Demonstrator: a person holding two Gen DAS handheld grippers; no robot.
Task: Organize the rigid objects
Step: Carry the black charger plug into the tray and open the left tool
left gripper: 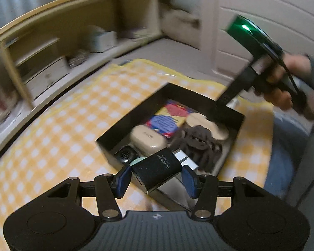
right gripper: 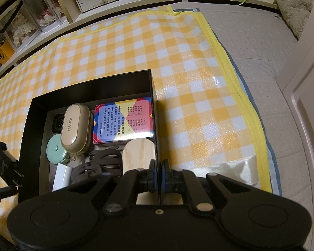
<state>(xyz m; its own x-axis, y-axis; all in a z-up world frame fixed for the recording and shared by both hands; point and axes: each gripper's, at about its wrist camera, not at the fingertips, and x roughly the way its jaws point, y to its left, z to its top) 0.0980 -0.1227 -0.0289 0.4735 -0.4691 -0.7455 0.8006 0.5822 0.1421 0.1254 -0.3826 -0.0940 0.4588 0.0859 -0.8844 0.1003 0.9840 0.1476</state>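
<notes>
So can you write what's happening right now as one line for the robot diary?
left gripper: shut on black FLYCO device, above black box | right gripper: shut on box wall | box: partly filled

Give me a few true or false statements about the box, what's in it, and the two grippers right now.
1. The left gripper holds a small black device. True.
2. The right gripper stands wide open above the mat. False: it is shut, pinching the wall of the black box.
3. The beige case lies inside the box. True.
4. The colourful card box lies on the checkered mat outside the box. False: it is inside the black box.
5. The box is empty. False: it holds several things.
</notes>
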